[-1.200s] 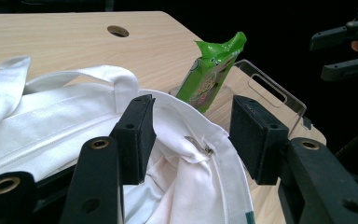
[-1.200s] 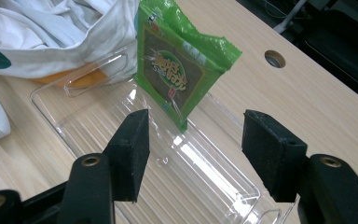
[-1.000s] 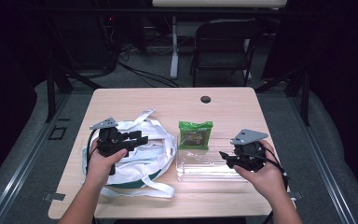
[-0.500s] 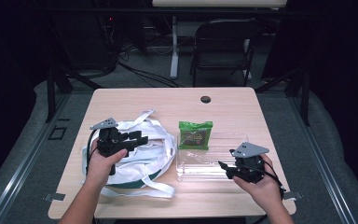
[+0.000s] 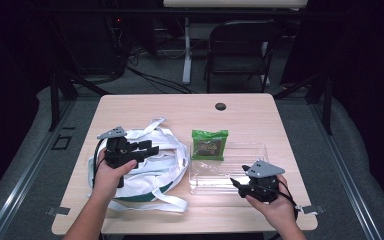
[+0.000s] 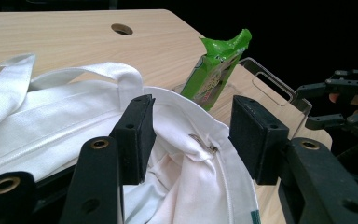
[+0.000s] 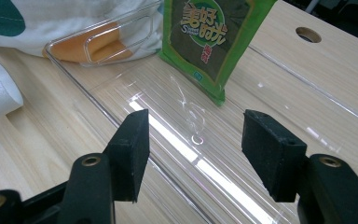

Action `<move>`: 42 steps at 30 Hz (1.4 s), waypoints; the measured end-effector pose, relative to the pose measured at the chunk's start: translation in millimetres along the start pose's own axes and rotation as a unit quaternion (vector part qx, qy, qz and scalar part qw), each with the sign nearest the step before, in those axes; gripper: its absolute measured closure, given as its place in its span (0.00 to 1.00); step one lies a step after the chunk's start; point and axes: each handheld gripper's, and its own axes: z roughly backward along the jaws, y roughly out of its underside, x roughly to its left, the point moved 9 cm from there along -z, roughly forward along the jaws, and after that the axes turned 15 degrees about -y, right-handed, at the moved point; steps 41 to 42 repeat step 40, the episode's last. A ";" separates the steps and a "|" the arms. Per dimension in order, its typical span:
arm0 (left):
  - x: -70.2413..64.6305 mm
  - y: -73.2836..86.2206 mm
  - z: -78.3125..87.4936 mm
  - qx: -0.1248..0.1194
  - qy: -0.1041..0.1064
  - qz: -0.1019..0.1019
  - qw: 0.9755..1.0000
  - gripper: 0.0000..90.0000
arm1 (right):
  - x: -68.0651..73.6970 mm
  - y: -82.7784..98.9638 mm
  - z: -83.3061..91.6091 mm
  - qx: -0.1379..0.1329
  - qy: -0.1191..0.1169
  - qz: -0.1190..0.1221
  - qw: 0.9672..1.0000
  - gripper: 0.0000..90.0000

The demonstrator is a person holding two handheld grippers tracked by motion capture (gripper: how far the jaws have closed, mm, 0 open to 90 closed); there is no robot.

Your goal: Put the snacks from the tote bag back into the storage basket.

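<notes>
In the high view we see the left gripper left of centre in the frame, over a white cloth bag heaped on the wooden table. In the left gripper view the jaws stand partly apart with the bag's white rim lying between them; one pad sits against the cloth, the other stands clear of it, so we cannot tell whether the rim is truly pinched.

The right gripper sits at the lower right of the high view, at the near edge of a clear plastic tray. In the right gripper view its jaws are wide apart with nothing between the pads, hovering low over the tray's clear floor.

A green snack packet lies in the middle of the high view, resting on the tray's far left corner, just right of the bag. In the right gripper view the packet fills the upper centre.
</notes>
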 end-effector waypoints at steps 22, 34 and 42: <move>0.0 0.8 -0.9 0.001 -0.002 -0.001 1.000 0.55 | 10.2 11.7 -12.5 -0.029 -0.008 -0.011 0.999 0.46; 0.4 1.8 -1.6 0.004 -0.005 -0.003 1.000 0.55 | 11.6 14.1 -16.6 -0.031 -0.008 -0.010 0.999 0.46; 2.6 1.1 -1.4 0.002 -0.008 -0.001 1.000 0.55 | 12.5 12.7 -17.4 -0.029 -0.009 -0.005 1.000 0.46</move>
